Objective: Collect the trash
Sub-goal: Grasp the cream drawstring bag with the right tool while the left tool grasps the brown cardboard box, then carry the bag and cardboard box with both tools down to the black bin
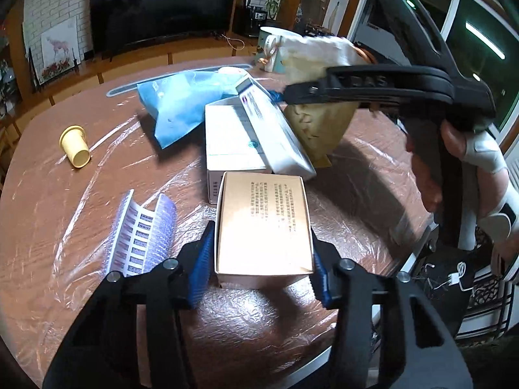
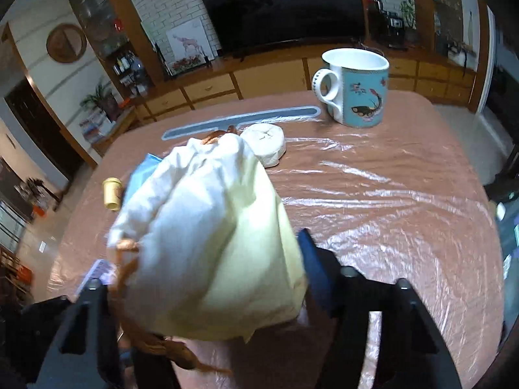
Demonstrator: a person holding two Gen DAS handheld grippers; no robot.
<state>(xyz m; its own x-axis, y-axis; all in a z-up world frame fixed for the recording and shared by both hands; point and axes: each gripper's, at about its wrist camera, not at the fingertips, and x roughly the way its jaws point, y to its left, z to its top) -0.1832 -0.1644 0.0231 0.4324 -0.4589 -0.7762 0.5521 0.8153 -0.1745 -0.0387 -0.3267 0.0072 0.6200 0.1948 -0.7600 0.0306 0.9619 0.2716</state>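
Observation:
My left gripper (image 1: pixel 262 253) is shut on a tan cardboard box (image 1: pixel 264 223), blue pads pressed to both its sides, low over the table. My right gripper (image 2: pixel 207 278) is shut on a cream drawstring pouch (image 2: pixel 211 243) with brown ribbon and holds it above the table; the pouch hides its left finger. In the left wrist view the right gripper (image 1: pixel 285 95) carries the pouch (image 1: pixel 319 97) above two white boxes (image 1: pixel 236 139). A blue packet (image 1: pixel 181 107), a yellow paper cup (image 1: pixel 76 146) and a blister strip (image 1: pixel 139 236) lie on the table.
The brown table (image 2: pixel 389 210) is covered in clear plastic film. A floral mug (image 2: pixel 356 87) stands at the far edge, with a white round puck (image 2: pixel 266 144) near it. A TV and cabinets stand behind the table.

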